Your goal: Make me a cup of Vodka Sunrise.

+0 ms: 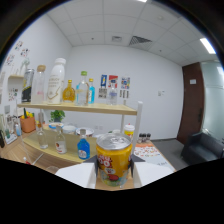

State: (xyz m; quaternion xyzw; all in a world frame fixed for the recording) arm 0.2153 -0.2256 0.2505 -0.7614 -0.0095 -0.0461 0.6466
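1. I've got the orange drink can (114, 159) right between my fingers (93, 175), a dark pad showing at each side of it. The pads sit tight to the can's sides, so I read my gripper (114, 176) as clamped on it.
2. The can stands upright, silver lid on top, yellow-orange label with red lettering facing me.
3. Below and around the can, the white tabletop (75, 172) shows to either side of my fingers.
4. Just beyond my left finger, a small bottle of blue liquid (83, 146) stands on the lower shelf (47, 150).
5. Next to it, further left, a clear little bottle with a red label (60, 141), and another clear one (42, 137) beyond that.
6. Up on the top shelf (75, 107), a row of bottles: a tall white one (56, 81), a clear one with a tan cap (40, 84), a round amber one (69, 92), then a clear bottle and a slim blue one (91, 92) close together.
7. A small green plant (57, 115) and an orange pot (28, 124) sit under that shelf.
8. Far right, a dark door (191, 100) and a black sofa (204, 146) by the white wall.
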